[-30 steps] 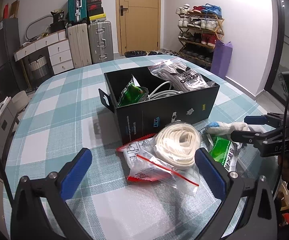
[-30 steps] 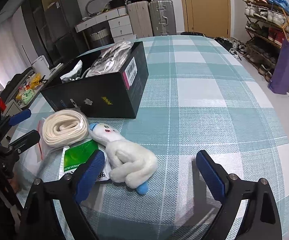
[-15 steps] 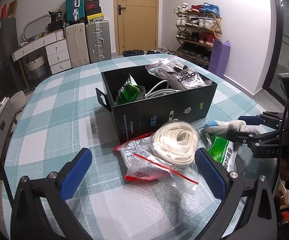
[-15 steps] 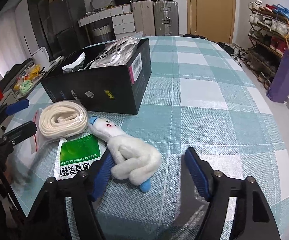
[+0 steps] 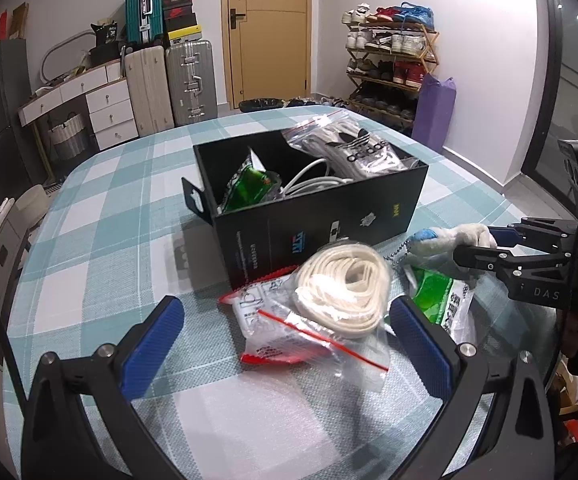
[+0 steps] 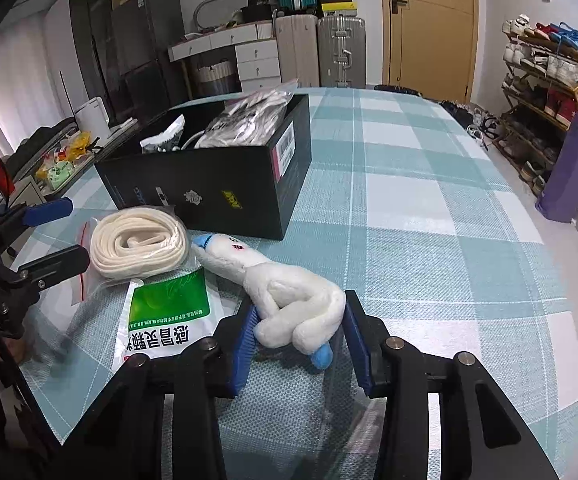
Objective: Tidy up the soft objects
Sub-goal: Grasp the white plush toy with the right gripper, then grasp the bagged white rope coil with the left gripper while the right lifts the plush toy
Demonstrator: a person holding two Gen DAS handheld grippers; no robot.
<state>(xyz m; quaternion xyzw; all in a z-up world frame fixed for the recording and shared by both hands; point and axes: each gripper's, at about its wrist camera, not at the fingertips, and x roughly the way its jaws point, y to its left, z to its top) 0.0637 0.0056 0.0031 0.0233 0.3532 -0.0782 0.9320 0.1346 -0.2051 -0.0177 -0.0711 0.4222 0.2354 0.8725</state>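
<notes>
A: Squeezing the fluffy white plush toy with blue tips [image 6: 289,300] is the job right now. The right gripper [image 6: 299,334] has just been closing, and its two blue pads now press on the toy's fat curled end, one on each side.

B: Where is the toy?

A: It lies on the teal and white checked tablecloth [image 6: 429,208], right next to the tall black cardboard box [image 6: 209,184]. From the right claw, the box sits at about eleven o'clock.

B: How do I do this well?

A: I think you lift slowly and straight up. The toy is soft and floppy, so its long neck may hang down and drag. Its side lies against the shiny green and white packet [image 6: 169,312], so watch that the packet does not come along.

B: Then what?

A: Probably carry it high over the box wall and let go inside, where there is room next to the other bags.

B: And the other claw?

A: The left gripper [image 5: 289,336] is wide apart and holds nothing. It hovers by the coiled cream rope in a clear zip bag [image 5: 345,292], at about twelve o'clock from it.
</notes>
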